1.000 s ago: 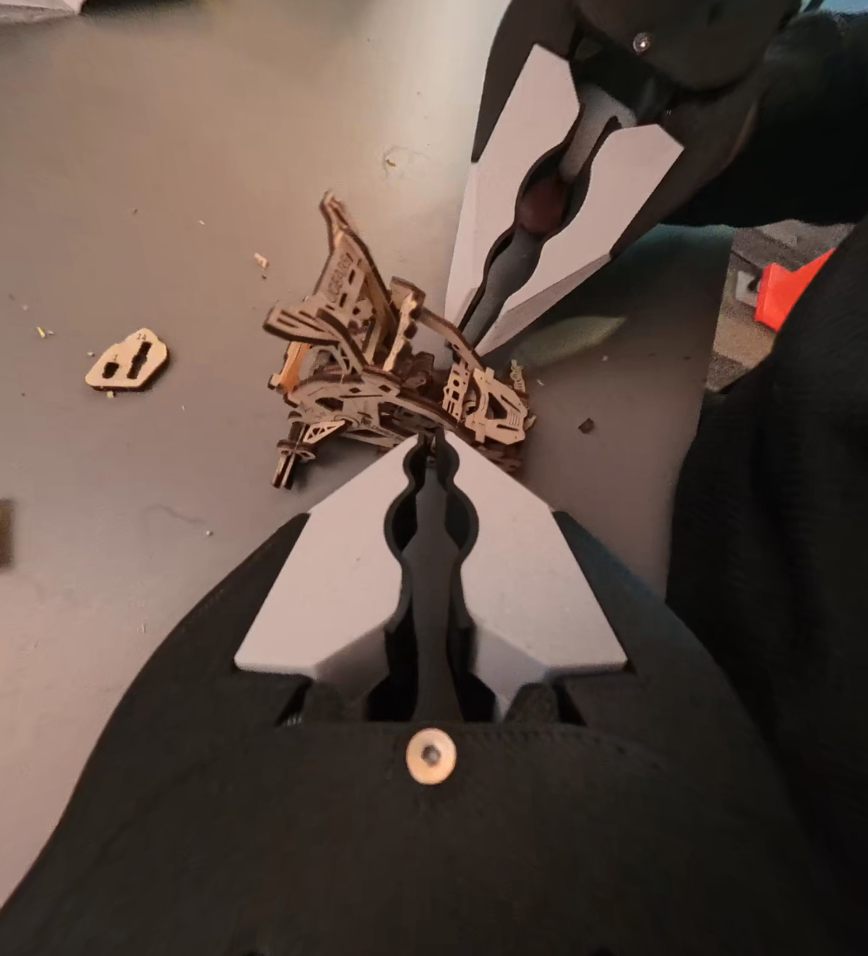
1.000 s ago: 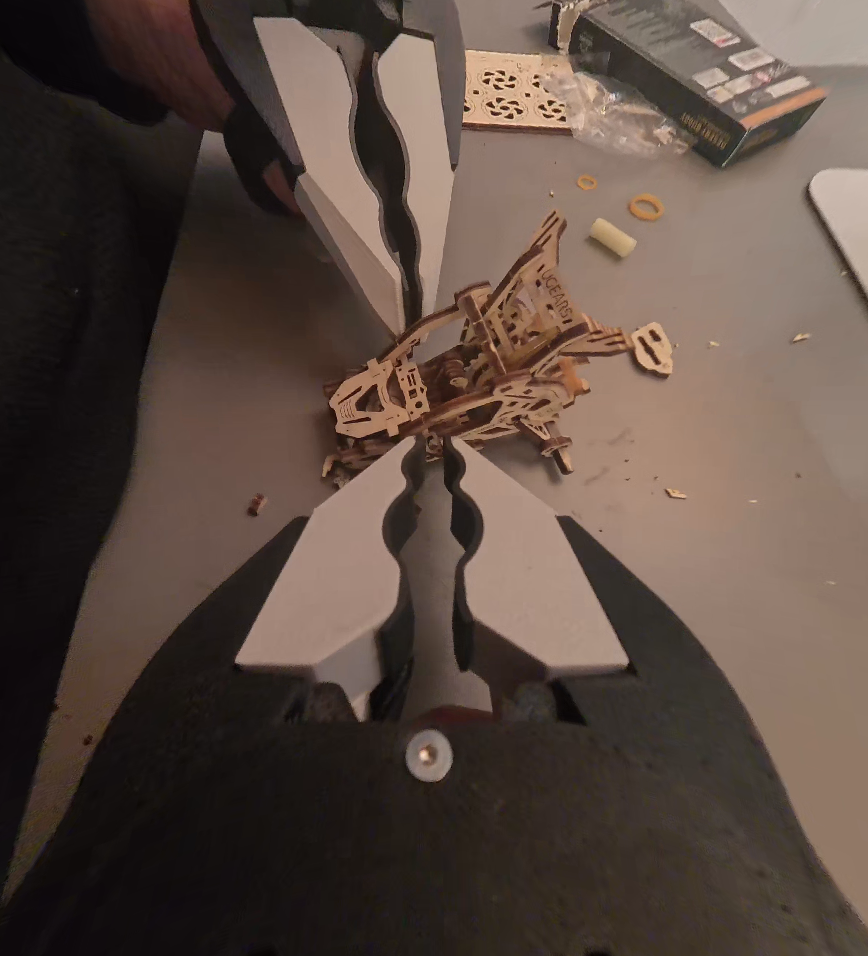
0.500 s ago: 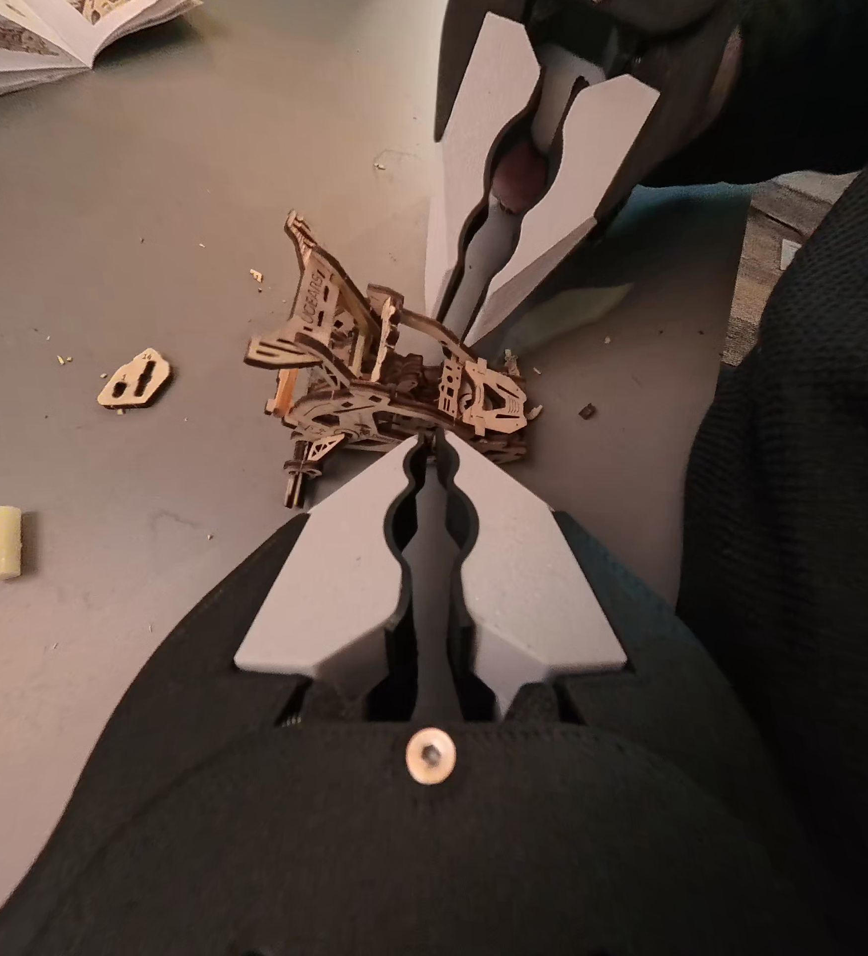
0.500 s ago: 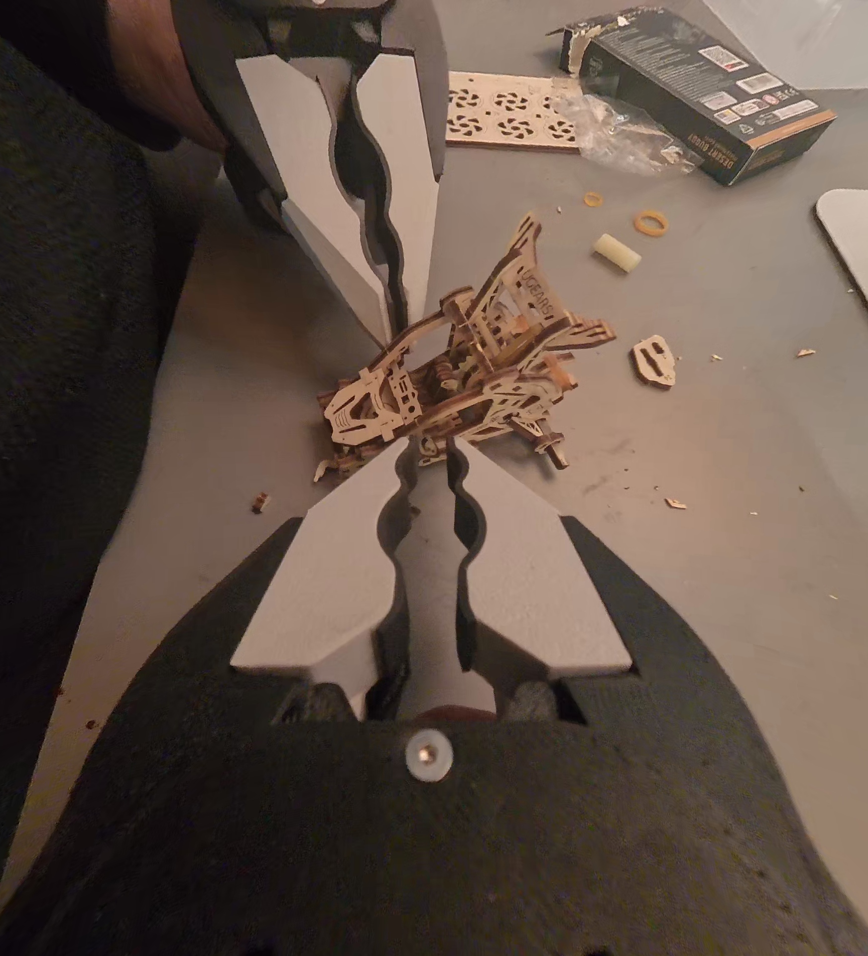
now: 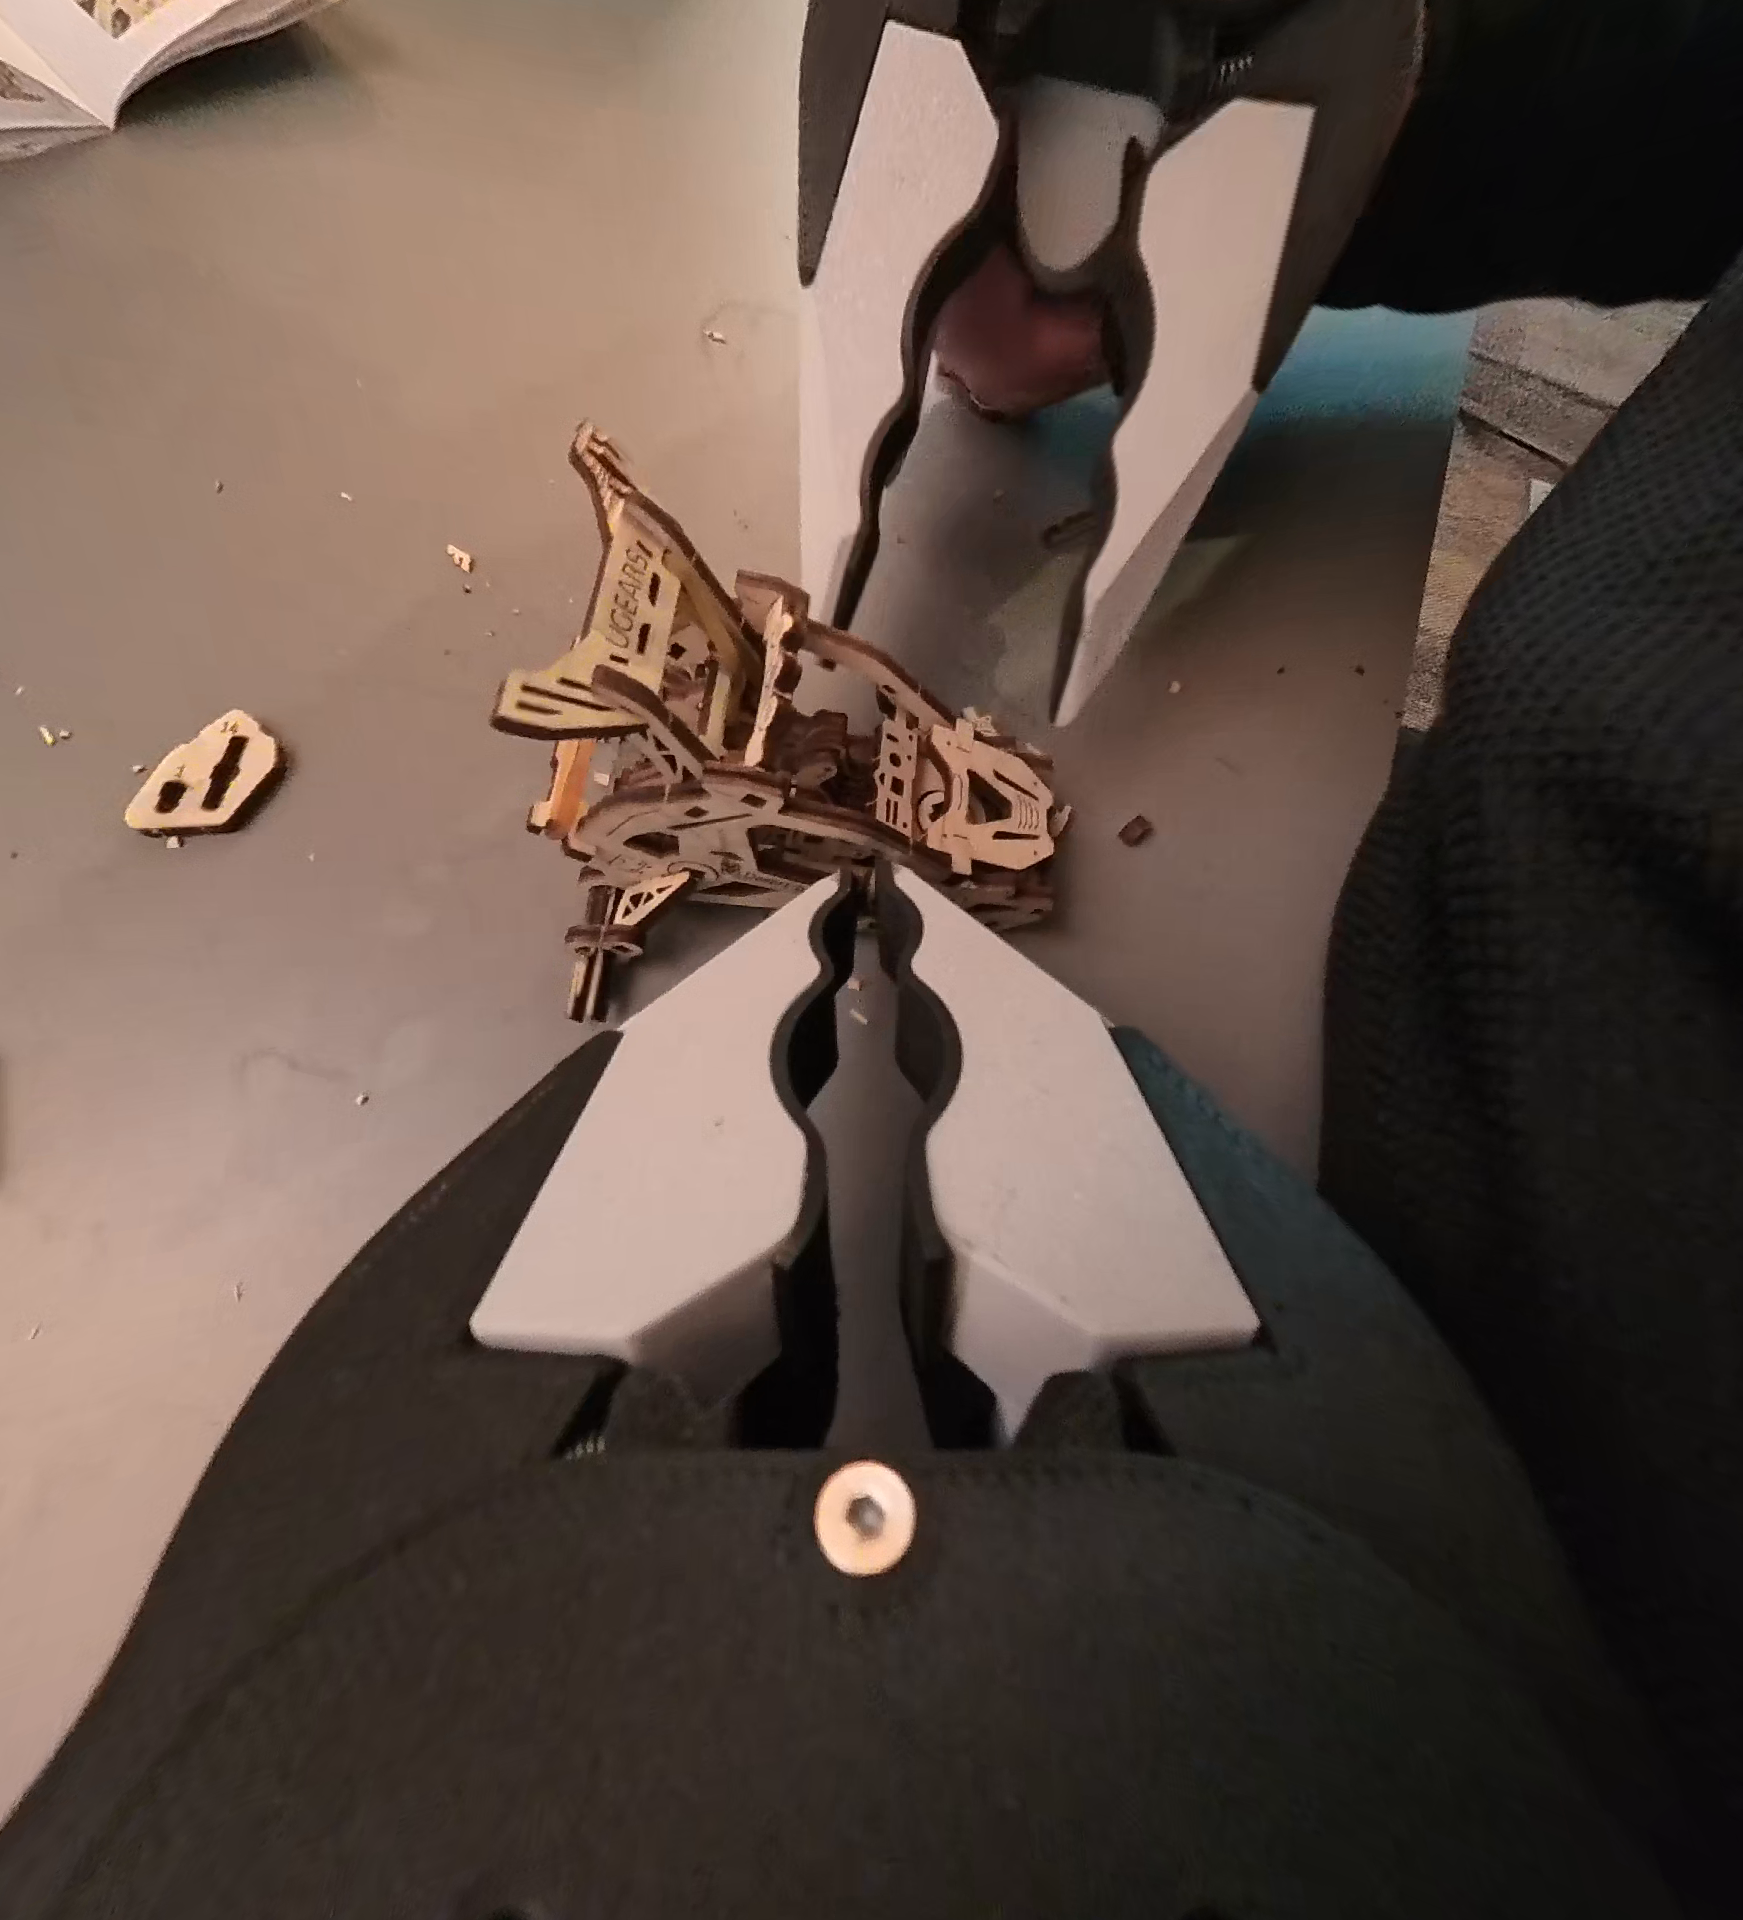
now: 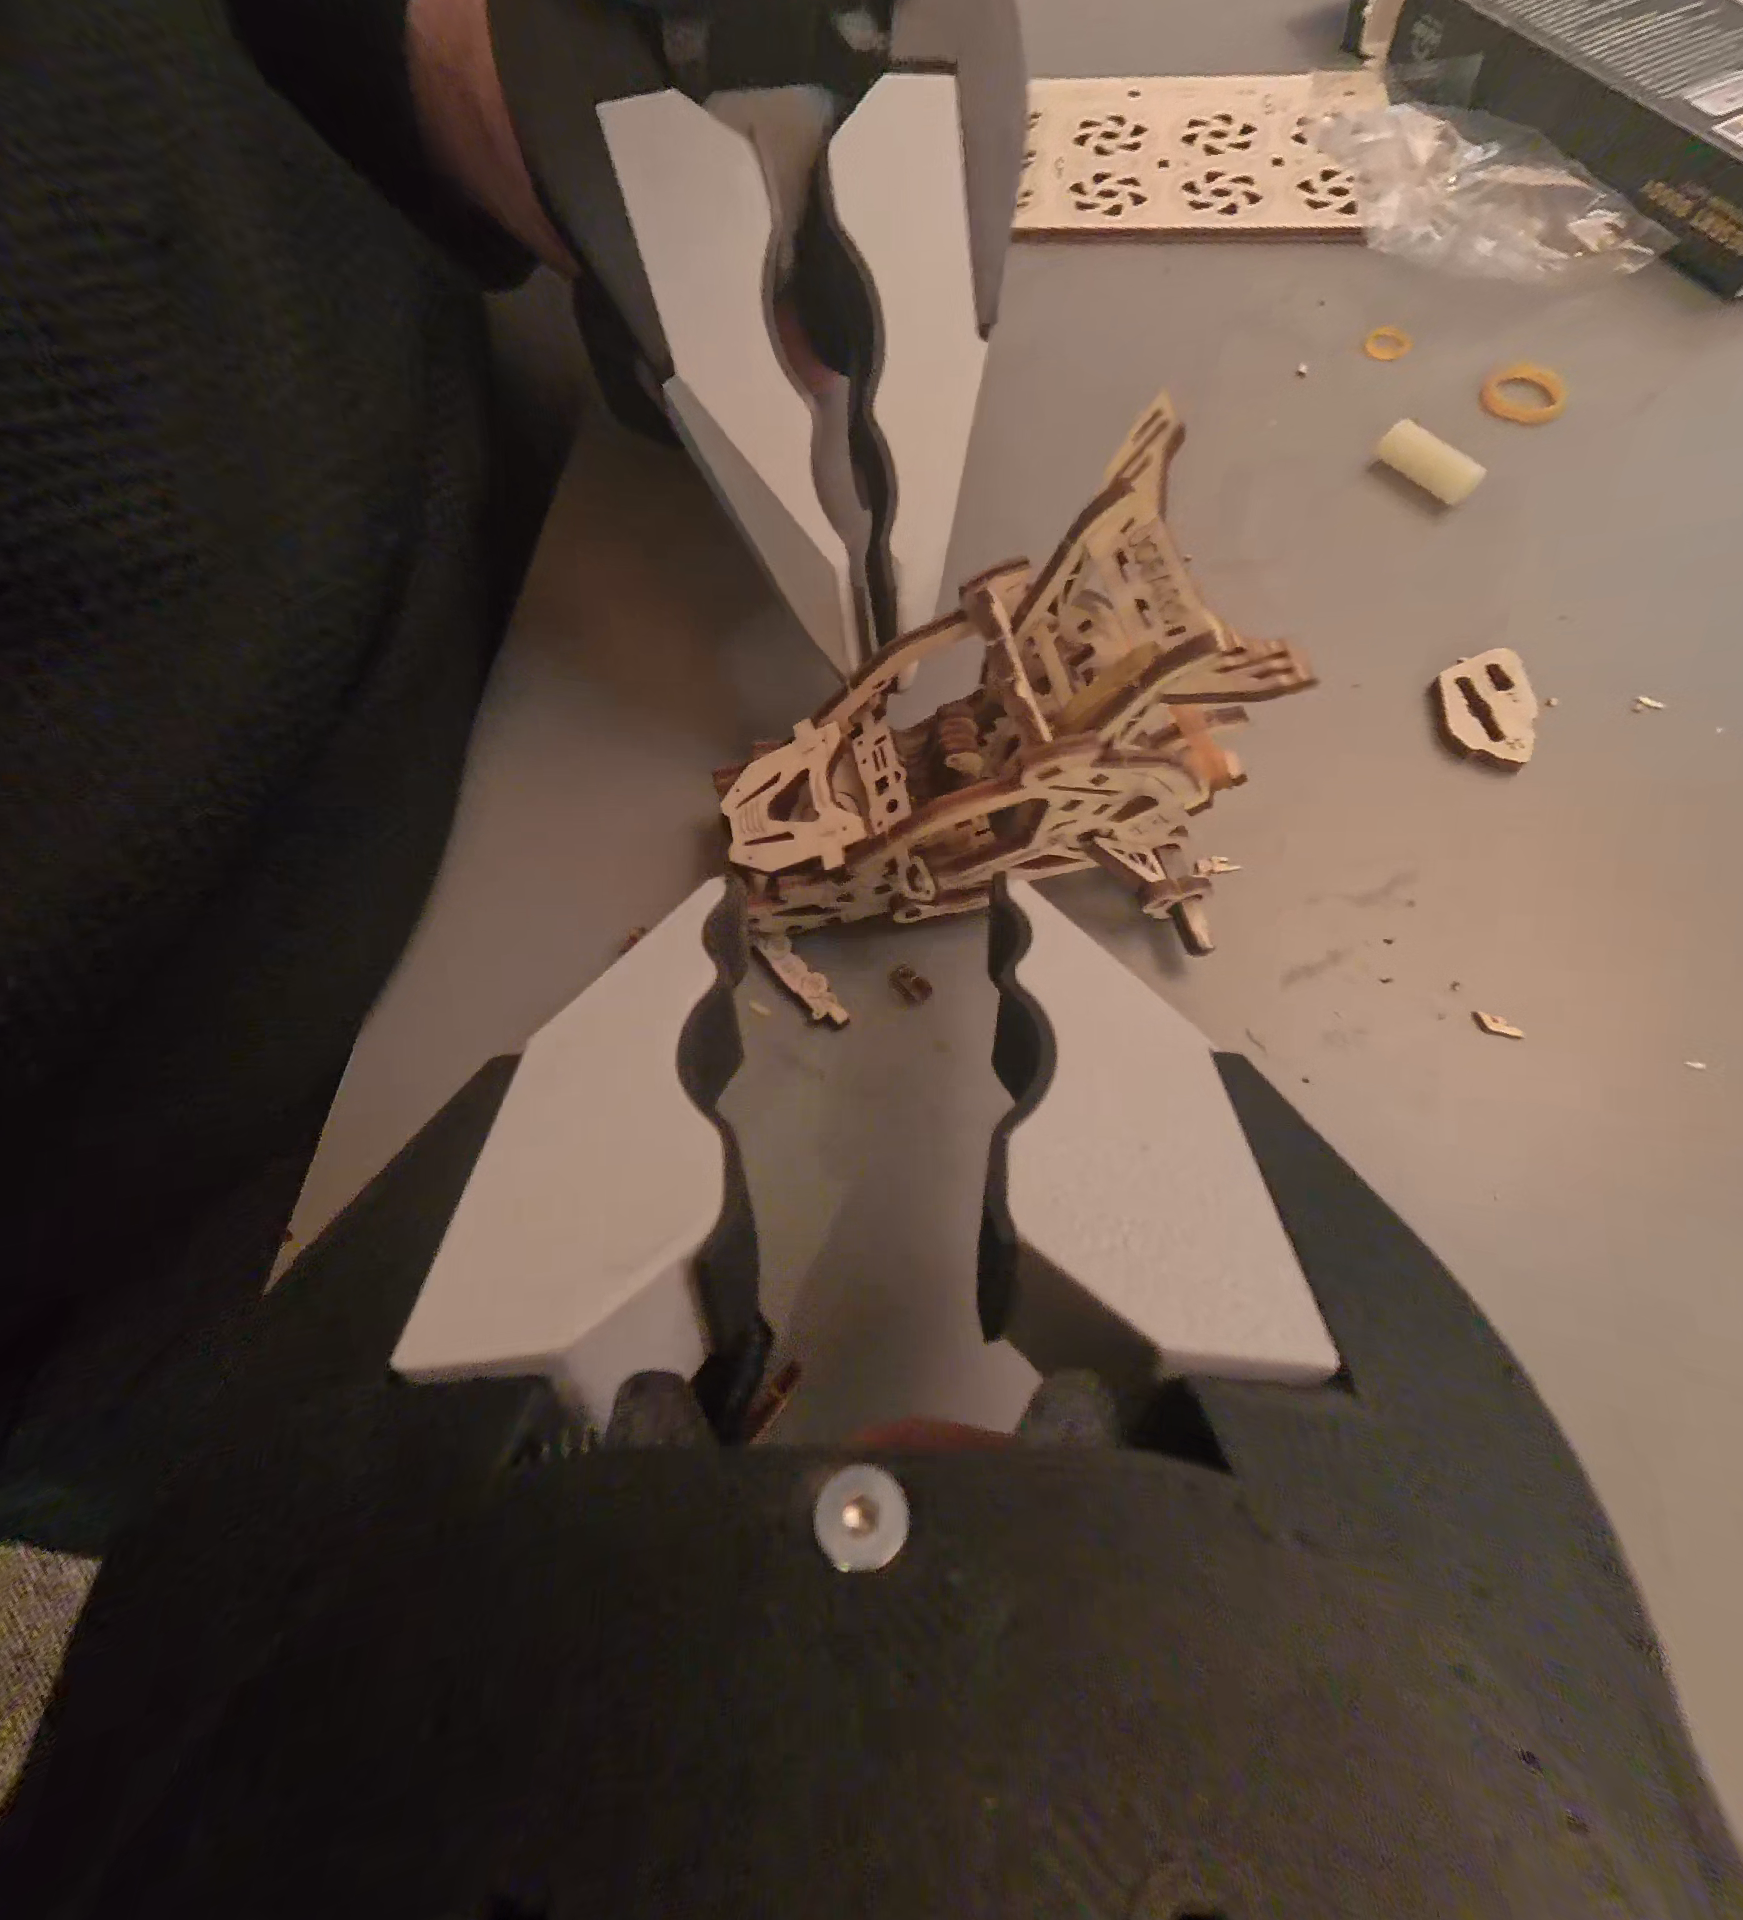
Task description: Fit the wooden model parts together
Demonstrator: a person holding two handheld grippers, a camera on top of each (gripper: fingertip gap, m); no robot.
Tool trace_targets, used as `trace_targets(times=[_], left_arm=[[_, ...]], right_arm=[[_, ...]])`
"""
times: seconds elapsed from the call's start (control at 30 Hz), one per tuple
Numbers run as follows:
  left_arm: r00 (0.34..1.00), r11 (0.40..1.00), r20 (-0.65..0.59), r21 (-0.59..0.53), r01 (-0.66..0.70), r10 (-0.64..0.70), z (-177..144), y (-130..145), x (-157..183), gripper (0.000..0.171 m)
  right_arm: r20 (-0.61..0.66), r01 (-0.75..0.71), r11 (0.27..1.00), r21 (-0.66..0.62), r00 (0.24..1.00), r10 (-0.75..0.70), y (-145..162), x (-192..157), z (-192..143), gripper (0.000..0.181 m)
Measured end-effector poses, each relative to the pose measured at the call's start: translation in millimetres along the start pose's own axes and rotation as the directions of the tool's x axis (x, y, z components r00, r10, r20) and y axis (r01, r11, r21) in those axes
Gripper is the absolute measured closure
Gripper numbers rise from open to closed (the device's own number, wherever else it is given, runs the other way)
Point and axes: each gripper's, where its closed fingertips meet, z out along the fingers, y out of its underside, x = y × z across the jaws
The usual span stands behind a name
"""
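Note:
A half-built wooden model (image 5: 742,790) of pale laser-cut parts lies on the grey table; it also shows in the right wrist view (image 6: 1002,769). My left gripper (image 5: 862,888) is shut on the model's thin edge; the right wrist view shows it (image 6: 872,655) coming down from above onto the curved bar. My right gripper (image 6: 864,894) is open, its tips on either side of the model's near end and holding nothing. In the left wrist view it (image 5: 955,665) hangs open behind the model. A loose flat wooden piece (image 5: 207,774) lies apart on the table (image 6: 1485,707).
A pale cylinder (image 6: 1428,476) and two rubber rings (image 6: 1521,393) lie beyond the model. A wooden parts sheet (image 6: 1189,166), a plastic bag (image 6: 1490,197) and a dark box (image 6: 1625,125) are at the back. A booklet (image 5: 67,62) lies far left. Small bits (image 6: 810,987) lie under the model. One gripper's finger ends stand about 5 cm off the other's. The loose flat wooden piece (image 5: 207,774) is about 12 cm from my right fingertips. Seen from the right wrist view (image 6: 1488,696) as well.
My right gripper has opened and let go of the model. My left gripper stays shut on it. The model has shifted slightly.

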Motion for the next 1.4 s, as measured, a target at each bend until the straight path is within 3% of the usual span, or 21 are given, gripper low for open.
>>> trace_targets(times=[0.4,1.07,1.2,1.4], left_arm=[[1.000,1.000,-0.015,-0.001,0.019,-0.019,0.4,0.4,6.2,0.171],[0.988,0.987,-0.034,0.033,0.155,-0.153,-2.9,-0.1,9.0,0.170],[0.976,0.982,-0.116,0.026,0.187,-0.183,-4.4,0.5,18.0,0.149],[0.985,0.987,-0.070,0.002,0.159,-0.158,0.0,3.3,17.1,0.152]], right_arm=[[-0.055,0.069,0.997,-0.045,0.996,-0.071,5.3,-11.5,9.8,0.147],[-0.004,0.021,0.998,-0.053,1.000,-0.022,7.0,-13.5,12.0,0.148],[-0.003,0.024,0.998,-0.053,1.000,-0.024,6.3,-13.6,12.8,0.148],[0.004,0.021,0.998,-0.052,1.000,-0.021,5.8,-13.3,13.3,0.148]])
